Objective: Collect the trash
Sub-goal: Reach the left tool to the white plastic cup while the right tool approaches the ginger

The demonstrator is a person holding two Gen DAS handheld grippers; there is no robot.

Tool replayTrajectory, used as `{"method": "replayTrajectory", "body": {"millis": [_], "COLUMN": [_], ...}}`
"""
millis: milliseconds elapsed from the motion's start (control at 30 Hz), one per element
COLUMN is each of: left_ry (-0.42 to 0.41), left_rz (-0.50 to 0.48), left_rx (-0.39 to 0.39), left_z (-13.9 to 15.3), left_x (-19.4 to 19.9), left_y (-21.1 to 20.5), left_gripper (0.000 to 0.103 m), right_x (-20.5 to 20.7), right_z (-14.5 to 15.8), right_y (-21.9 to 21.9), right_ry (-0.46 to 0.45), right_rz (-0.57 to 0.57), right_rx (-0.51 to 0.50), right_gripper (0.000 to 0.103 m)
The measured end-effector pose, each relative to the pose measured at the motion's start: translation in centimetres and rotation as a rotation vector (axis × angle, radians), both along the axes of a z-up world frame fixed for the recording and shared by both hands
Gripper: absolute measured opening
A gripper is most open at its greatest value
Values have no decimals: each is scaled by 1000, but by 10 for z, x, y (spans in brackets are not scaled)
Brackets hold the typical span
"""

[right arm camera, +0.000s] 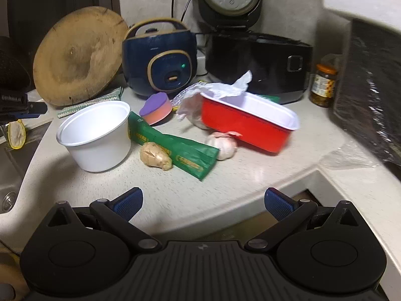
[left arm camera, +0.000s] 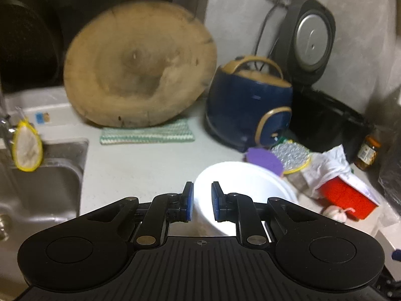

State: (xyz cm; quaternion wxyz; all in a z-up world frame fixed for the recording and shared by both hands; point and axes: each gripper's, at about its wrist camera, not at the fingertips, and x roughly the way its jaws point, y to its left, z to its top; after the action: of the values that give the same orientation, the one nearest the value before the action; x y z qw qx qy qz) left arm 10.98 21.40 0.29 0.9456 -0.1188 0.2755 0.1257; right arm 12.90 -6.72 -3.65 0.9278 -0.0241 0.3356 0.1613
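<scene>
Left gripper (left arm camera: 202,202): jaws narrowed to a small gap, nothing between the pads; round white plastic bowl (left arm camera: 240,188) sits just beyond them on the pale speckled countertop (left arm camera: 140,160). Right gripper (right arm camera: 203,202): spread wide, empty, over the counter's front edge. From the right wrist: red rectangular plastic tray (right arm camera: 246,123) with crumpled white tissue (right arm camera: 225,87), tilted; green wrapper (right arm camera: 175,145) between bowl and tray.
</scene>
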Motion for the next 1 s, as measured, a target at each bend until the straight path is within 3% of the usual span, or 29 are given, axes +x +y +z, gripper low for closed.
{"method": "replayTrajectory", "body": {"millis": [300,567,700,833,1000], "left_ry": [121,107,131,124,120], "left_rz": [-116,-187,-177,-150,-153], "left_rx": [-92,-273,-333,-348,-307], "left_z": [-46,-65,-68,-64,-56], "left_x": [45,62,73,75,72], "left_y": [30,49,49,41,31], "left_gripper": [18,18,13,14,14], "right_x": [42,64,67,66,66], "right_z": [-29,-46,-53,-57,-57], "right_y": [60,93,86,74,65], "right_ry": [83,127,168,189,188], "right_rz": [27,0,-3,2,38], "right_rx": [9,-43,-4,39,75], "right_gripper": [103,103,103,103,103]}}
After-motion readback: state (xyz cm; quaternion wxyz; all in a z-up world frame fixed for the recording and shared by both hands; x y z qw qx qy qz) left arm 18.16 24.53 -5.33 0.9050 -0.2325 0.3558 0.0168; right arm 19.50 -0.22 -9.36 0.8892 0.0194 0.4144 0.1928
